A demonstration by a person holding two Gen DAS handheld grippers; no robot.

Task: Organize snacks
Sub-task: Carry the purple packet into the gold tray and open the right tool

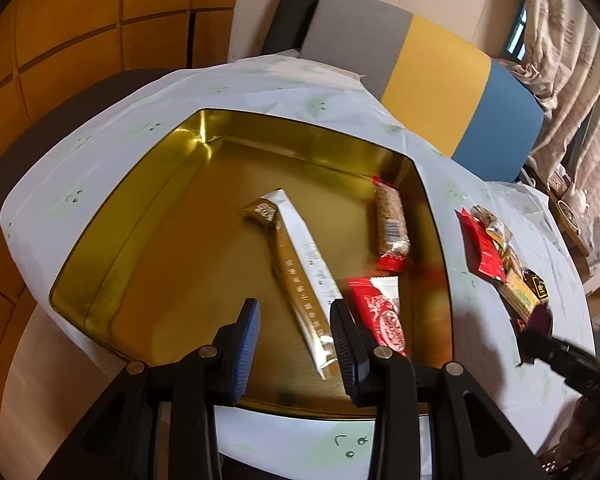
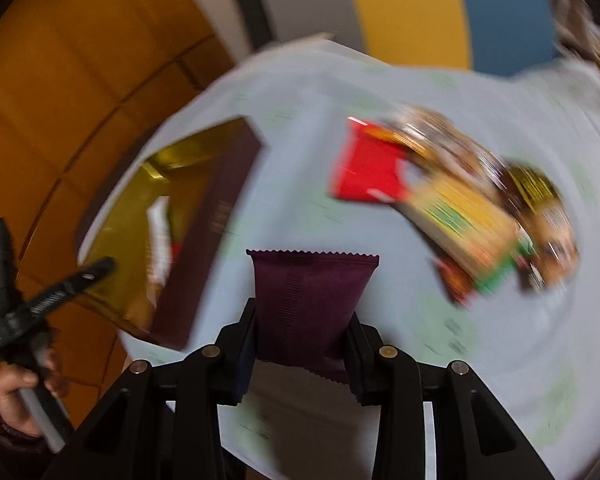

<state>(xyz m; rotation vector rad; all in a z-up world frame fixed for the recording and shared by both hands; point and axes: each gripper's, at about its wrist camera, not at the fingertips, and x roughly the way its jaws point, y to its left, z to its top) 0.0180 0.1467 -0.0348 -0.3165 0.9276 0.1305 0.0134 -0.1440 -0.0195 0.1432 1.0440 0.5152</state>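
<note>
A purple snack packet [image 2: 308, 304] is clamped upright in the right tool [image 2: 300, 344], above the table [image 2: 308, 152]. The gold tin [image 2: 172, 184] lies ahead and to its left, long side running away. The left tool [image 1: 296, 344] is held apart, empty, over 3 snacks.

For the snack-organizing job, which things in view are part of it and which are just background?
Part of the job:
- gold tin
- long gold-and-white packet, seed bar and red packet, all in the tin
- purple packet, clamped in the right hand-held gripper
- snack pile on the tablecloth
- left hand-held gripper, nothing between its fingers

Background:
- striped sofa
- curtain
</note>
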